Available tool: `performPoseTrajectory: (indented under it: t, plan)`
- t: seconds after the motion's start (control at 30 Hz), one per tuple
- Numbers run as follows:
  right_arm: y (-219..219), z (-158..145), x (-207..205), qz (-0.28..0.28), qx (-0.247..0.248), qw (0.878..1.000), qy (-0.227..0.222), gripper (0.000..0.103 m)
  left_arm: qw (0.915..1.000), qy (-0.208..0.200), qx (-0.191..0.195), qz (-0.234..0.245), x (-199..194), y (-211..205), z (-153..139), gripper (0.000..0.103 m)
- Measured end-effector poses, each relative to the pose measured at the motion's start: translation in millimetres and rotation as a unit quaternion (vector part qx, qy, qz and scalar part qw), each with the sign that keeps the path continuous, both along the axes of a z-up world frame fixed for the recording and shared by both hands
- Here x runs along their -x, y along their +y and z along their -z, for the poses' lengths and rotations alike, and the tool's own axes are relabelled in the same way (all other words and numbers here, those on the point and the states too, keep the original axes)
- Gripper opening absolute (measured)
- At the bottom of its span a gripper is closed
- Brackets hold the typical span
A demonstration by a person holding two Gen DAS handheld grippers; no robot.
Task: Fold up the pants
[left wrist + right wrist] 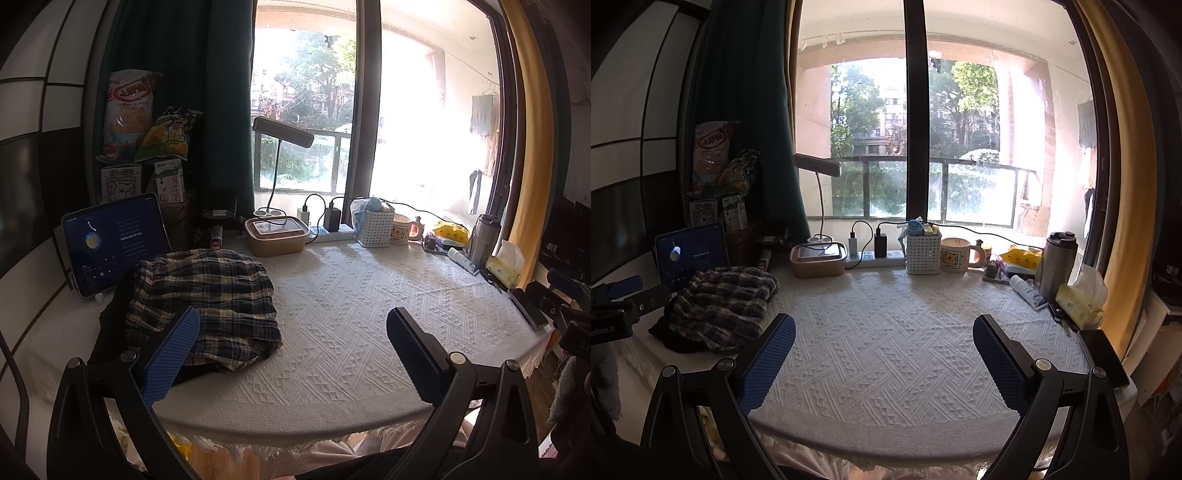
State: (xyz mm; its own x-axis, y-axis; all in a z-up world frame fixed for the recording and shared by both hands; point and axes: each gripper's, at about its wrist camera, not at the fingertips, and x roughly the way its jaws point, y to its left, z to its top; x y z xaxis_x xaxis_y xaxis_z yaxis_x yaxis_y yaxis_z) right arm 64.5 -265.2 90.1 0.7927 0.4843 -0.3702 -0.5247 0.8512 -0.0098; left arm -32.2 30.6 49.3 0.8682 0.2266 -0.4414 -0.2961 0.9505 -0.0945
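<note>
Both my grippers, left (293, 349) & right (884, 356), hung wide open w/ nothing in them, and the plaid pants (207, 295) sat bunched at the table's (351, 295) left, soft & light I think, so I'd pinch the waistband edge.

A white bumpy cloth (886, 350) covers the table. At the back sit a brown lunch box (818, 261), a white basket (923, 254), a bear mug (956, 254) and a grey bottle (1058, 264). A tablet (114, 240) glows on the left, below two snack bags (129, 110).
</note>
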Motion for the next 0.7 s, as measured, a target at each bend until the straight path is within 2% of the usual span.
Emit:
performPoseTrajectory:
  t: [0.7]
  plan:
    - [0,0,0,-0.001,0.0,1.0,-0.001,0.098,0.9998,-0.006,-0.008,0.016,-2,11,0,0.1]
